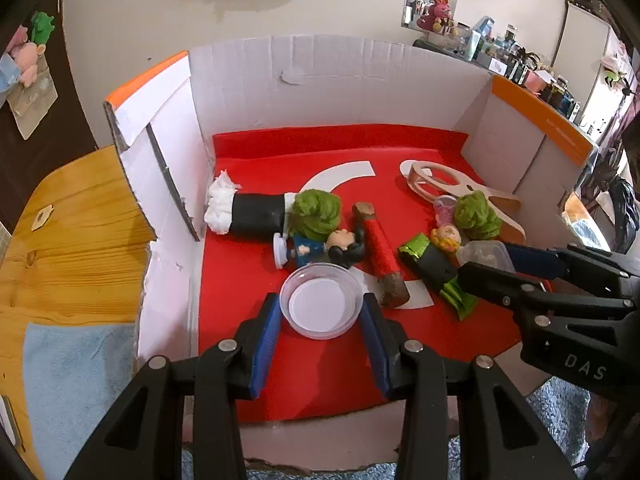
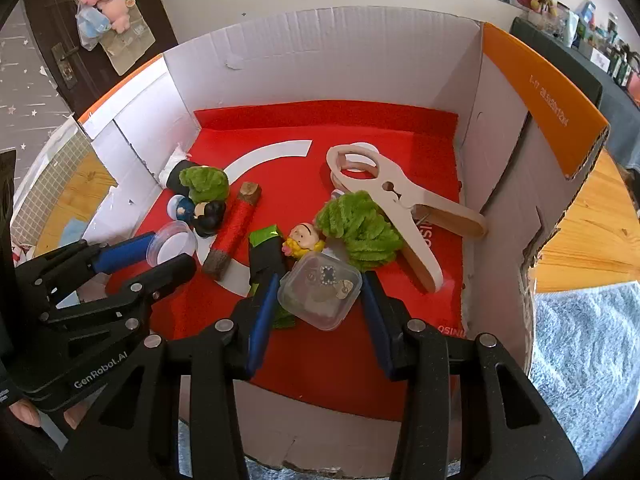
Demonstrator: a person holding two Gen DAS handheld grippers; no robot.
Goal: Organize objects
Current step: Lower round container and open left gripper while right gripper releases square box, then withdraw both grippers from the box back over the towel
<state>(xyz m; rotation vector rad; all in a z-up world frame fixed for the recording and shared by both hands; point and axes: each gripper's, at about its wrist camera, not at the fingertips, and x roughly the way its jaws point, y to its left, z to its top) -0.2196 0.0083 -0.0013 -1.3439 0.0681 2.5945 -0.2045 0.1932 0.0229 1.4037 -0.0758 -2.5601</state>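
Observation:
My left gripper [image 1: 321,300] is shut on a round clear dish [image 1: 320,306] with a white bottom, low over the red floor of a cardboard box [image 1: 320,80]. In the right wrist view my right gripper [image 2: 320,280] is shut on a small square clear plastic box [image 2: 320,294] with small bits inside. The left gripper [image 2: 172,252] shows there too, at the left, with the dish [image 2: 172,246]. The right gripper [image 1: 486,258] reaches in from the right in the left wrist view. Both stand near the box's front.
On the red lining lie a red thread-wrapped stick [image 1: 380,254], a black roll with white tissue [image 1: 256,214], two green fuzzy tufts [image 1: 316,210] [image 2: 360,232], a dark-haired figurine [image 1: 340,246], a yellow figurine [image 2: 304,240], a black-and-green wrapped piece [image 1: 432,266] and a big wooden clip [image 2: 400,200]. A wooden table [image 1: 72,248] surrounds the box.

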